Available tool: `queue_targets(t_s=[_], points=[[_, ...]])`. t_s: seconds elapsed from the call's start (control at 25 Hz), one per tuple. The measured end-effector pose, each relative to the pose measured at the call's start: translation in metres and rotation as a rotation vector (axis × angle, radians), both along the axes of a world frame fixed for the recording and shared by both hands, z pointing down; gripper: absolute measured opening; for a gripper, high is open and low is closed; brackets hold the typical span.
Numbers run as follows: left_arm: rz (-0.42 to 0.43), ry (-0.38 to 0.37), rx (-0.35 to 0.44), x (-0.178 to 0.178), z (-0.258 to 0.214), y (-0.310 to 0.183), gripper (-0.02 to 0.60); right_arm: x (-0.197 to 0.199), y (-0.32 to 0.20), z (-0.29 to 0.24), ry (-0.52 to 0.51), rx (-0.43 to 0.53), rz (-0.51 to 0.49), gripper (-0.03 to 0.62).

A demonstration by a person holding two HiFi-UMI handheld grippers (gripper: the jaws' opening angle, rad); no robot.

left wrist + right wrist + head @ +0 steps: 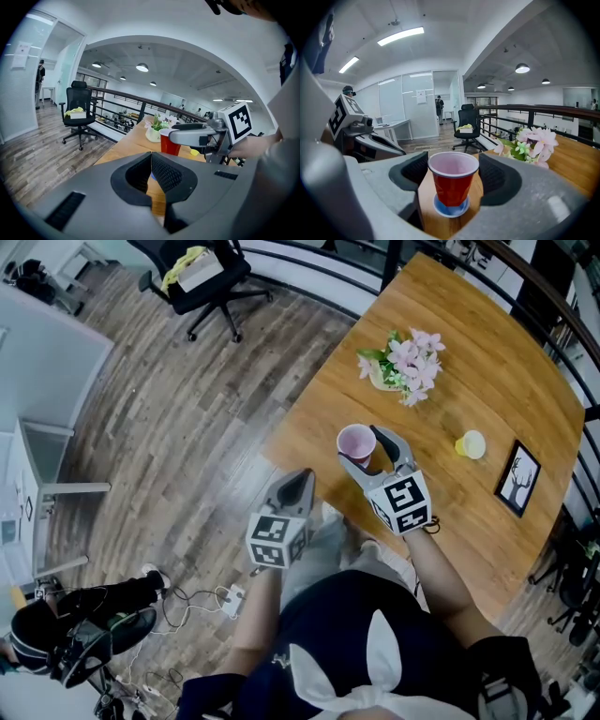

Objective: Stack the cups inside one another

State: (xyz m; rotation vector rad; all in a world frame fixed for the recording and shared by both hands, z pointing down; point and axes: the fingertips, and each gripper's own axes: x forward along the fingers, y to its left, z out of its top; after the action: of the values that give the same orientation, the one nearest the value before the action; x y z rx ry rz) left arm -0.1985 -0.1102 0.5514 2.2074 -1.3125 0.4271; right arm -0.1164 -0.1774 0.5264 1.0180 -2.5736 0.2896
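The right tool [453, 174] stands wide, one jaw on each side of the red cup [453, 183]. Whether they press its rim is unclear. The cup is upright on a blue base [451, 209] near the worktop [487, 362] edge. A yellow cup [472, 444] lies well apart. The left tool [151, 161] is closed on nothing, off the worktop.
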Motion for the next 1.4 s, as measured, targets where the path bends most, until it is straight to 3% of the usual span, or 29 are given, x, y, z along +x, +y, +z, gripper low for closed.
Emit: queue_targets(t_s=[0.72, 1.12, 1.4], points=[[0.015, 0.01, -0.025, -0.001, 0.013, -0.004, 0.018, -0.002, 0.008, 0.053, 0.092, -0.091, -0.023, 0.35], [0.025, 0.019, -0.001, 0.004, 0.008, -0.004, 0.018, 0.003, 0.011, 0.046, 0.085, -0.076, -0.006, 0.35], [0.06, 0.045, 0.017, 0.021, 0.002, -0.009, 0.018, 0.03, 0.004, 0.031, 0.081, -0.05, 0.054, 0.35]])
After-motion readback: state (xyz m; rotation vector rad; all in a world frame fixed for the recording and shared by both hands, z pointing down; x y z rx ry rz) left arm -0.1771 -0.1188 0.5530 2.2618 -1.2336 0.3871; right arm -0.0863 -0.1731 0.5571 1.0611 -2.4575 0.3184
